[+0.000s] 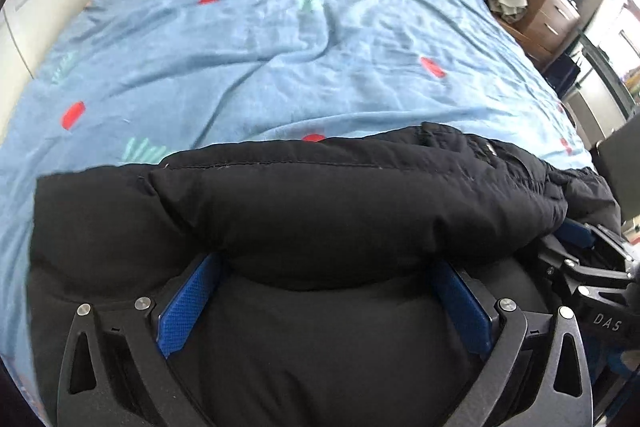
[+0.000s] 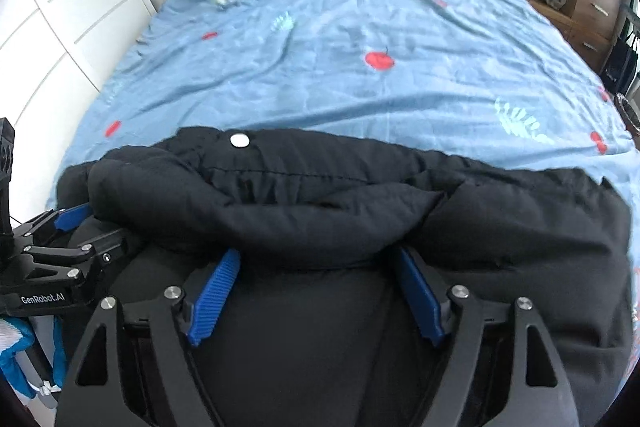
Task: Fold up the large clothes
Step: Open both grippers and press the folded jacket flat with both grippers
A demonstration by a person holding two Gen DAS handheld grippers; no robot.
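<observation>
Fingers on left gripper [image 1: 324,291] spread wide, blue pads [image 1: 188,307] straddling a puffy fold of the black jacket [image 1: 340,195]; tips buried in fabric, can't tell if anything is pinched. Right gripper [image 2: 320,283]: same, wide apart, fold bulging between. Jacket bunched at near edge of the bed [image 2: 340,39], white snap [image 2: 239,140] on top.

The left gripper [image 1: 324,267] and right gripper [image 2: 316,263] sit side by side, both pointing forward, each with its blue fingers [image 1: 188,307] spread wide apart and tips hidden.
</observation>
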